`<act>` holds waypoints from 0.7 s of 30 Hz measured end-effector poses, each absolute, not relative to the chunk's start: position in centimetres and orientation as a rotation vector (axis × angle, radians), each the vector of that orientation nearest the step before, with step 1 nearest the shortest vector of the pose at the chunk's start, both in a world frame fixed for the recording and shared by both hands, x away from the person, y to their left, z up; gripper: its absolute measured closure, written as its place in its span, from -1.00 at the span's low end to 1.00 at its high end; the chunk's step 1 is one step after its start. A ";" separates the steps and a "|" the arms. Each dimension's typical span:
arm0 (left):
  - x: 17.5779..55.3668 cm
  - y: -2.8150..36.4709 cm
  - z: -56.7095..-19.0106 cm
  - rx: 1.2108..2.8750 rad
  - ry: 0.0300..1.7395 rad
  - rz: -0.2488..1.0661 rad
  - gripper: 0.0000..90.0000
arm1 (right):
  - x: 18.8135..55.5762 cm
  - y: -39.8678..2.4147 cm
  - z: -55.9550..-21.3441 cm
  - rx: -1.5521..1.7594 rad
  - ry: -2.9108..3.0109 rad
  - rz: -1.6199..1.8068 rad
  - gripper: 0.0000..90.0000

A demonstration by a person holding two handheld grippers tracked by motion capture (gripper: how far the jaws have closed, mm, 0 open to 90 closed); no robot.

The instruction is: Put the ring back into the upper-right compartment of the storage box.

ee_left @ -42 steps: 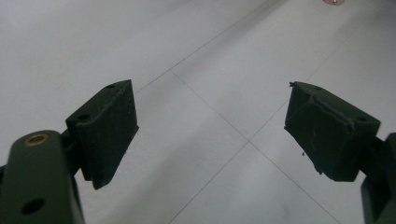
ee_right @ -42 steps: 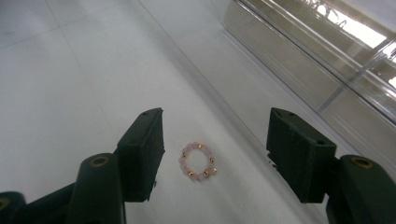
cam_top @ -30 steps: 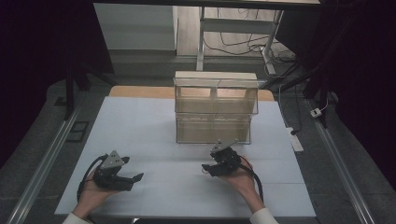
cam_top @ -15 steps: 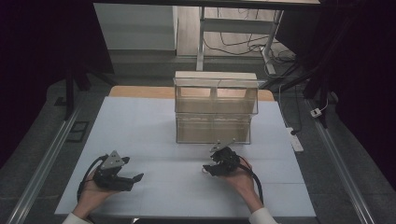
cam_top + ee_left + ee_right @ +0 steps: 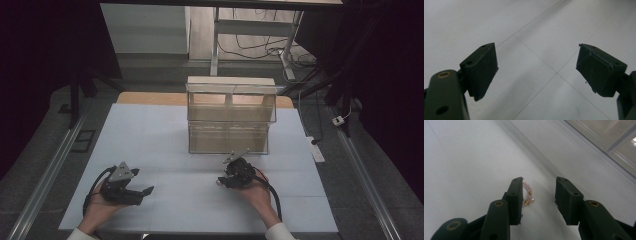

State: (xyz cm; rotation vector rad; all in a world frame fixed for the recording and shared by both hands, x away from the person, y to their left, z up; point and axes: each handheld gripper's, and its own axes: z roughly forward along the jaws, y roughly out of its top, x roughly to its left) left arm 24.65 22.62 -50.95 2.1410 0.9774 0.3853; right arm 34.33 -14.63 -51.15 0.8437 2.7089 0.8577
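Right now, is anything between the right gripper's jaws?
Yes: a pink bead bracelet lies on the white mat beside the right gripper's inner left jaw, in the right gripper view.

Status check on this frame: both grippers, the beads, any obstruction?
Left gripper open, empty. Right gripper jaws just closing around pink bead bracelet on the white mat, not yet clamped. Path unobstructed.

Black grippers [image 5: 134,192] (brass-ringed holes), black cables, white cuffs [image 5: 82,234]

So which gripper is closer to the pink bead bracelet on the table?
The right gripper: the bracelet lies between its jaws, against one of them, with the jaws just closing. The left gripper sits far off across the white mat.
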 end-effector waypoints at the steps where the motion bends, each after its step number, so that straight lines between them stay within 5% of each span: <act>1: 24.7 22.6 -51.0 2.141 0.977 0.385 -0.62 | 34.3 -14.6 -51.2 0.843 2.711 0.856 0.31; 21: 24.6 22.6 -51.0 2.144 0.976 0.390 -0.62 | 33.7 -13.7 -51.3 0.810 2.732 0.792 0.88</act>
